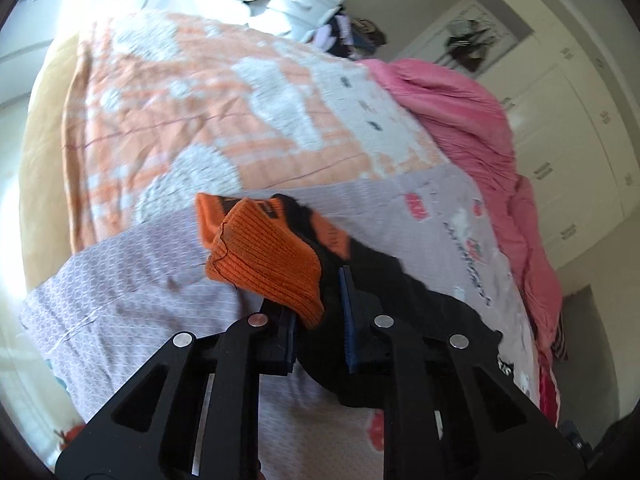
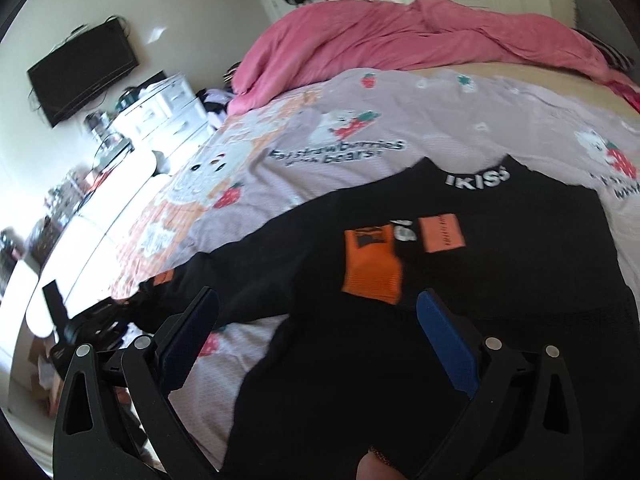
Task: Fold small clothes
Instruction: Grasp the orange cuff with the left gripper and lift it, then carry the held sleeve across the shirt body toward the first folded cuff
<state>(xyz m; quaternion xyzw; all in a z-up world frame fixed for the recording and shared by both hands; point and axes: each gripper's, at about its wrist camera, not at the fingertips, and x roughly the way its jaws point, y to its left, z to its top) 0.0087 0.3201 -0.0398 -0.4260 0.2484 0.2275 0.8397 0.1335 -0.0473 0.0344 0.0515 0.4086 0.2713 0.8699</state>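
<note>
Printed bedsheet (image 2: 420, 120) beneath black garment (image 2: 520, 248), pink duvet (image 2: 360, 40) beyond; left gripper (image 1: 318, 320) pinching the garment's orange cuff (image 1: 268, 264), right gripper (image 2: 316, 332) spread wide.

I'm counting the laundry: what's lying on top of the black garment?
Two orange-and-black socks lie on the black garment. Whatever is beneath it is covered.

Socks (image 2: 374, 266) on shorts (image 2: 500, 264) on sheet (image 2: 420, 120); duvet (image 2: 380, 40) behind

The left tool (image 1: 320, 312) points down and forward. Its two fingers squeeze a sock (image 1: 268, 256). The right tool (image 2: 316, 344) points down too, its fingers spread wide with nothing held. A fingertip (image 2: 376, 466) shows behind it.
</note>
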